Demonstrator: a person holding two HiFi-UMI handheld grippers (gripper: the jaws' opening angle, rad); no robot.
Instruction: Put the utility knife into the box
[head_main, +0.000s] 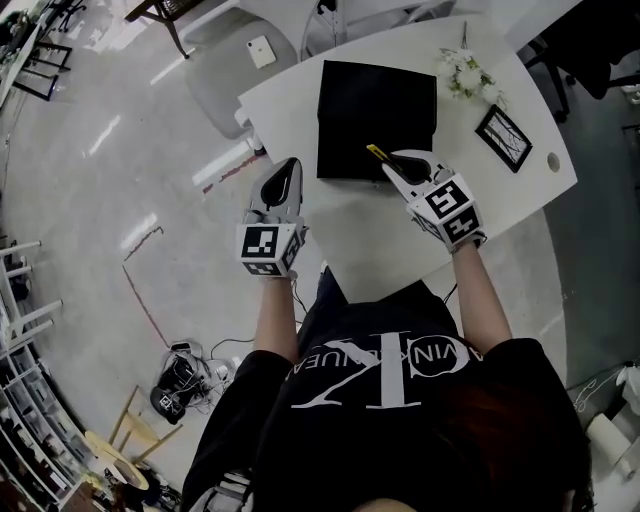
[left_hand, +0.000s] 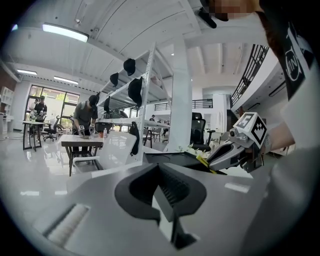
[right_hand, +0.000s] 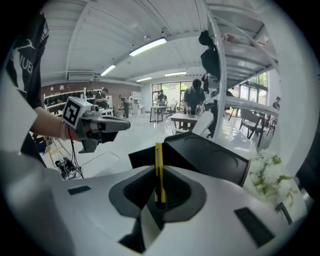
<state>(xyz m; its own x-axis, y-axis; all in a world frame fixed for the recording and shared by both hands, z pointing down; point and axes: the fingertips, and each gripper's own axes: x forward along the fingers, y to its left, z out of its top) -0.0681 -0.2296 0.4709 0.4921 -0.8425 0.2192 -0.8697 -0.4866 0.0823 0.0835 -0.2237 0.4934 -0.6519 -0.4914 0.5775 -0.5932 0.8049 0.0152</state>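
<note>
right gripper (right_hand: 159, 197): clenched on the utility knife (right_hand: 158, 165) — the yellow handle is pinched between the jaws and stands straight up out of them in the right gripper view
utility knife, place: in the head view its free end pokes out past the gripper tips and lies over the near edge of the box (head_main: 377, 105); it is not inside; whether it touches the box i cannot tell
box: black, square from above, on the white table (head_main: 375, 235) toward its far side; the right gripper view shows a shallow round recess in one black panel (which panel is lid and which is base i cannot sort out)
left gripper (left_hand: 167, 195): jaws closed together, nothing between them in the left gripper view; it hangs at the table's left edge, just beside the box's near left corner but apart from it
grippers, relation: side by side, both tips pointing toward the table's far side — the left one is clear of the knife
flowers (head_main: 465, 72): small white bunch on the table past the box's far right corner
picture frame (head_main: 503, 137): dark-rimmed, lying flat to the right of the box, apart from it
chair (head_main: 215, 85): pale seat off the table's far left
background: other people (left_hand: 85, 117) at desks (left_hand: 80, 144), well away, small in both gripper views
</note>
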